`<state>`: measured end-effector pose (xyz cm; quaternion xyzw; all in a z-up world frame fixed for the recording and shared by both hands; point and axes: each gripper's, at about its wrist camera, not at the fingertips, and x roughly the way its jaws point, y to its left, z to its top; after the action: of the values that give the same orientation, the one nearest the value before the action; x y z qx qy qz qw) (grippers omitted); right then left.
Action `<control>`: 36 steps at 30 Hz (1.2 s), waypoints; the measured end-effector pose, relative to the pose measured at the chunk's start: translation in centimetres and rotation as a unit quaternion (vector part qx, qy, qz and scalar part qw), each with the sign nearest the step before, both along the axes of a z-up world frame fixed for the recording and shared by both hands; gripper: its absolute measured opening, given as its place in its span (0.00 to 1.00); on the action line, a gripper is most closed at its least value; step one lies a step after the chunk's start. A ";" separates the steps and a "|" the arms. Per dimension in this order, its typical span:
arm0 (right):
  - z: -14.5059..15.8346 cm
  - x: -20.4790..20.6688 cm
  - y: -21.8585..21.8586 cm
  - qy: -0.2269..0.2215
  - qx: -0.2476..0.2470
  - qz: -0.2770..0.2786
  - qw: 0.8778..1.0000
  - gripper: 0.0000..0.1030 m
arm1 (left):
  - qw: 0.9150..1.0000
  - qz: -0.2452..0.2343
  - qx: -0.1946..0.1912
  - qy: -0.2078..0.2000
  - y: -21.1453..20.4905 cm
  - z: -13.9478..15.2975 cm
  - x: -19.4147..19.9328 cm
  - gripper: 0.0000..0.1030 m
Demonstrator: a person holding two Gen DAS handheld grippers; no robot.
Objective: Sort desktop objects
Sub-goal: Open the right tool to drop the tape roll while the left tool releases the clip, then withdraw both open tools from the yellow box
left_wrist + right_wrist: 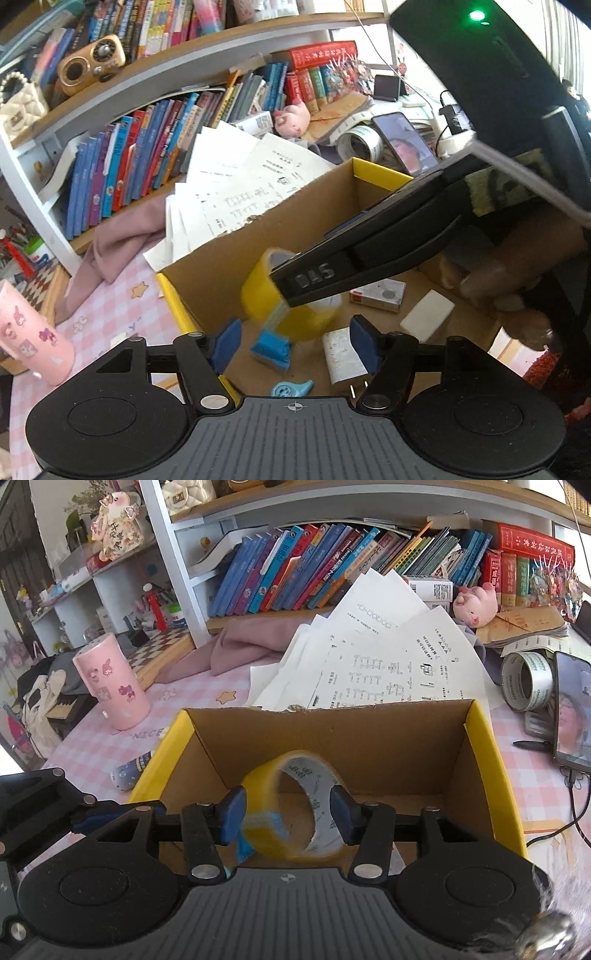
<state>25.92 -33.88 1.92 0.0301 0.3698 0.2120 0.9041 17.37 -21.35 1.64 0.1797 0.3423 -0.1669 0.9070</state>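
Note:
A yellow tape roll [291, 805] is inside the yellow-edged cardboard box [484, 734], blurred, between the pads of my right gripper [287, 818], whose jaws stand open around it. In the left wrist view the same roll [284, 299] sits under the right gripper's black finger [314, 278]. My left gripper [295, 345] is open and empty over the box's near edge [177, 310]. On the box floor lie a blue-and-white eraser [269, 349], a white charger plug [341, 356], a white eraser [426, 314], a small red-and-white box [376, 295] and a blue clip [291, 387].
A pink cup [110, 686] stands left of the box. Loose papers [369, 661] lean behind it. A clear tape roll [528, 681], a phone [572, 716] and a black pen [532, 745] lie to the right. A tube [131, 771] lies at the box's left. Bookshelves stand behind.

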 end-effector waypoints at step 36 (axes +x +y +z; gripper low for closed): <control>2.5 -8.2 -2.2 -0.081 -0.053 -0.043 0.994 0.48 | 0.996 0.024 -0.057 -0.066 1.3 1.6 -4.7 0.80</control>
<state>17.77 -36.04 4.42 -0.0190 0.3043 0.1553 0.9397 12.72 -20.03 3.26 0.1301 0.2757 -0.1524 0.9401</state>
